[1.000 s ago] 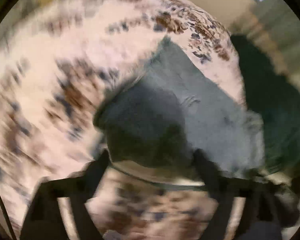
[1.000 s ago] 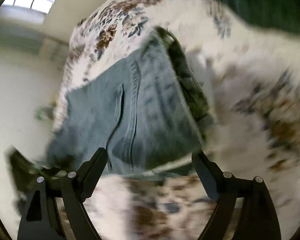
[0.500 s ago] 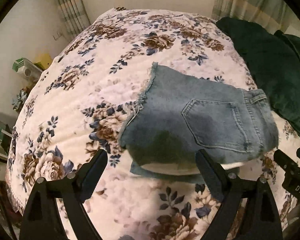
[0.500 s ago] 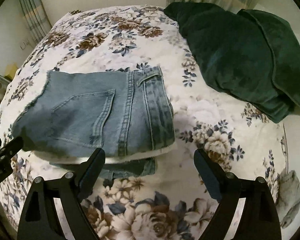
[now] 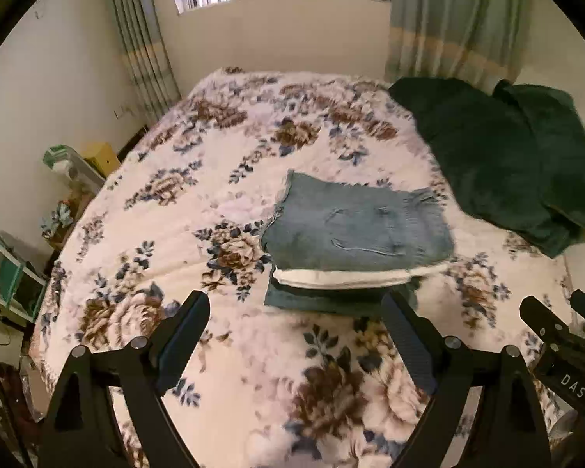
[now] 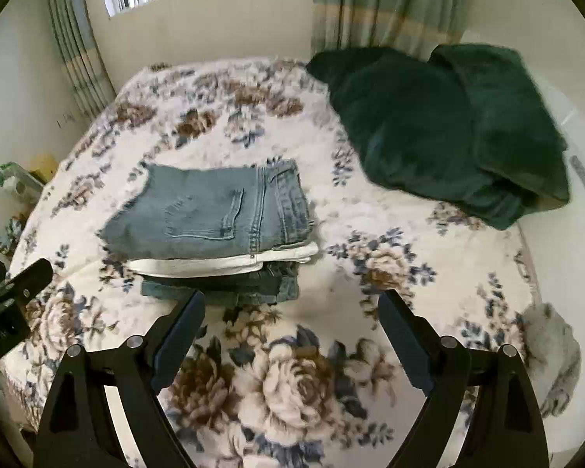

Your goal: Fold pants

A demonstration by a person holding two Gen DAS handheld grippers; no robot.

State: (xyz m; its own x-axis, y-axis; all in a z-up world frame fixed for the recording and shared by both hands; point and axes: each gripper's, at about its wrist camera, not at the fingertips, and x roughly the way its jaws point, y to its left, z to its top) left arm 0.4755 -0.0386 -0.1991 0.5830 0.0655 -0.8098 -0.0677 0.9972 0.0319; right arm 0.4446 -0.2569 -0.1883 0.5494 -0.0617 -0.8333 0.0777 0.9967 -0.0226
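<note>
Folded denim shorts (image 6: 214, 214), topping a small stack of folded garments (image 6: 230, 273) mid-bedspread (image 6: 292, 382); left gripper (image 5: 292, 335) and right gripper (image 6: 292, 327) both spread, empty, near side: retreat level, avoiding the stack.

Bare floral bedspread (image 6: 292, 370) lies open before the folded stack (image 6: 214, 230); green blanket (image 6: 429, 132) apparently blocks the far right.

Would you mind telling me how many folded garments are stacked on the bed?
3: denim shorts on top, a white garment in the middle, dark denim at the bottom; more may be hidden.
</note>
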